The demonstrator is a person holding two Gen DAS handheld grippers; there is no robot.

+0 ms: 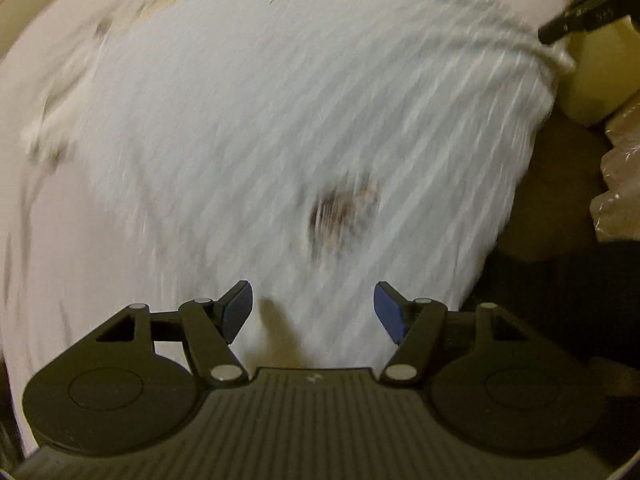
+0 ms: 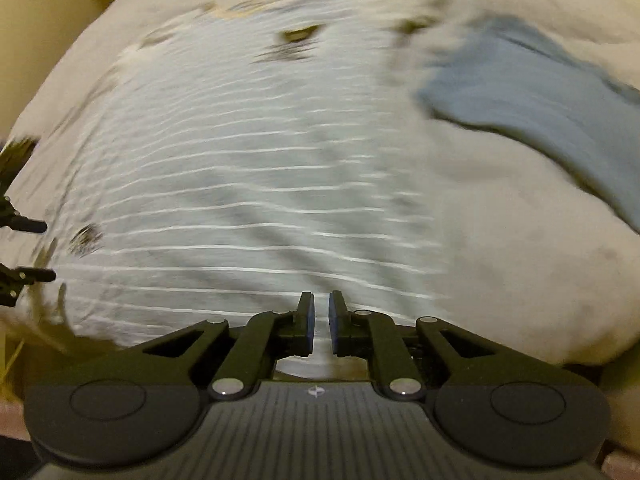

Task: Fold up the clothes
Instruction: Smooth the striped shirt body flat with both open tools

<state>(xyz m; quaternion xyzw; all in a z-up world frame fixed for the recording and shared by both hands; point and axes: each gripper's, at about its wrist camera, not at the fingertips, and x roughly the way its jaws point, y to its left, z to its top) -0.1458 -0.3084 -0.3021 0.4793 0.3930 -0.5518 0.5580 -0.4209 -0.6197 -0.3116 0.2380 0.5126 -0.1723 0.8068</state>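
Note:
A pale blue shirt with thin white stripes [image 1: 280, 120] lies spread on a white bed sheet [image 1: 52, 240]; both views are motion-blurred. It has a dark printed patch [image 1: 340, 216] near my left gripper [image 1: 314, 308], which hovers open over the shirt's near part with nothing between its fingers. In the right wrist view the same shirt [image 2: 240, 184] fills the middle. My right gripper [image 2: 321, 316] has its pads almost together at the shirt's near edge and seems to pinch the fabric. From the left wrist view the right gripper [image 1: 552, 38] sits at a bunched shirt corner.
A blue cloth [image 2: 540, 112] lies on the sheet right of the shirt. Beyond the bed's right edge are a cream-coloured block [image 1: 592, 80], crinkled plastic bags [image 1: 620, 184] and dark floor. The left gripper [image 2: 38, 250] shows at the right wrist view's left edge.

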